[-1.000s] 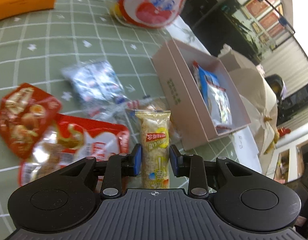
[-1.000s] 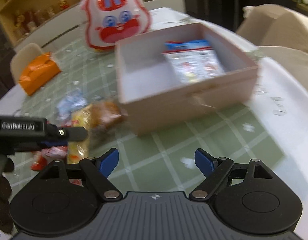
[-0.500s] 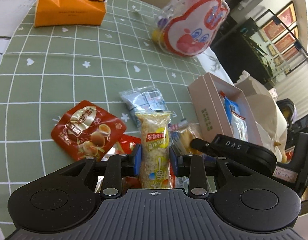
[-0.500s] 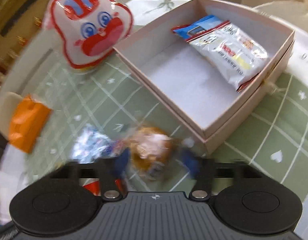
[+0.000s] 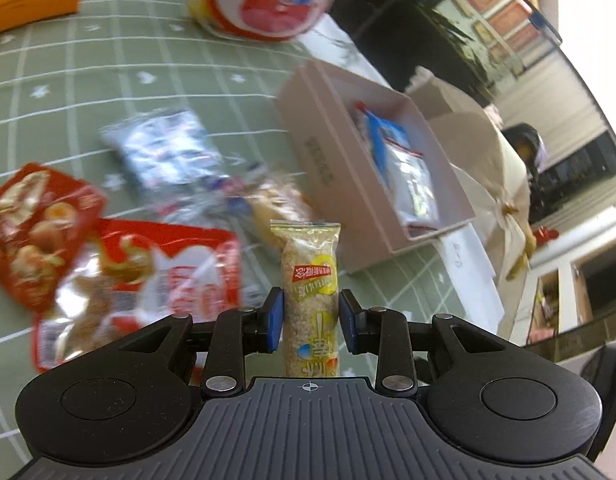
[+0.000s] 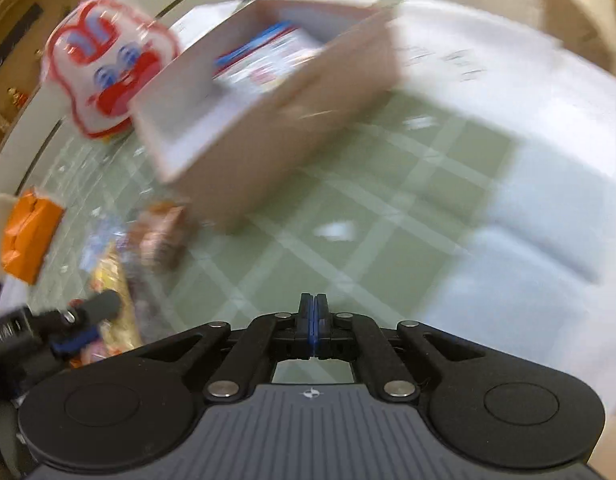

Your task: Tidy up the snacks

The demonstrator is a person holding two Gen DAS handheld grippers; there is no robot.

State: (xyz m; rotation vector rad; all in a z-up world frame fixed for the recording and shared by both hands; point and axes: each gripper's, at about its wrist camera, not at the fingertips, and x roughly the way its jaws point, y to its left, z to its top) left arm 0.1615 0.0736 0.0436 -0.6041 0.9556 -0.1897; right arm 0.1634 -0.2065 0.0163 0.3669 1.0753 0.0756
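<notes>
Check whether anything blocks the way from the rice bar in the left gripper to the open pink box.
Nothing visible blocks it. The left gripper holds the rice bar above the table, and the pink box sits open ahead to its right. One blue-and-white packet already lies inside, against the far wall, with free floor beside it.

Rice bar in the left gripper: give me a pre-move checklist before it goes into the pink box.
1. Grip: left gripper shut on the rice bar, bar upright between the pads: ok.
2. Pink box open on top: ok.
3. Room inside: one blue and white packet lies along one side, bare floor shows in the right wrist view: ok.
4. Right gripper shut with nothing between the pads, clear of the box: ok.
5. Path clear from bar to box: cannot tell, picture blurred.
</notes>
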